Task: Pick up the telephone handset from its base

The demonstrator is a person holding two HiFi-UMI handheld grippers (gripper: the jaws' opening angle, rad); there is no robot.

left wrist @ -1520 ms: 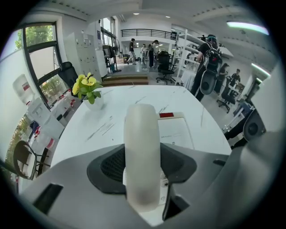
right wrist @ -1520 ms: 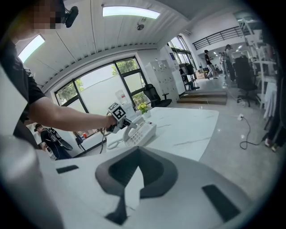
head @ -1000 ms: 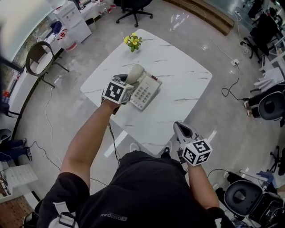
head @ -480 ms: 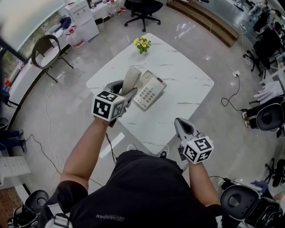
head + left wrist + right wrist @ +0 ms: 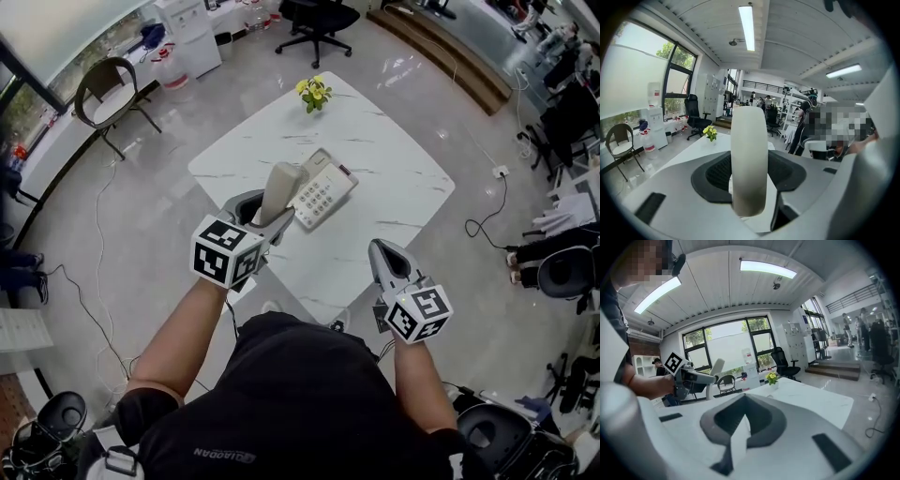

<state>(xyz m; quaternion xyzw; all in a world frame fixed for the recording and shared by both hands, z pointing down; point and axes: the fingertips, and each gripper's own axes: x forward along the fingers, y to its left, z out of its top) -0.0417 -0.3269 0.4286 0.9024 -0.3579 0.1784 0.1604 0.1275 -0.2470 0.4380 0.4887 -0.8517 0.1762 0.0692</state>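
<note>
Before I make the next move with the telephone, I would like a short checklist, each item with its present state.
1. Handset sits between the jaws of the left tool: ok.
2. Handset is lifted clear of the base: ok.
3. Base lies flat on the table: ok.
4. Right tool is shut, empty and away from the phone: ok.
5. Flowers at the far table edge are out of the handset's way: ok.
6. Grip is tight enough against slipping: cannot tell.
</note>
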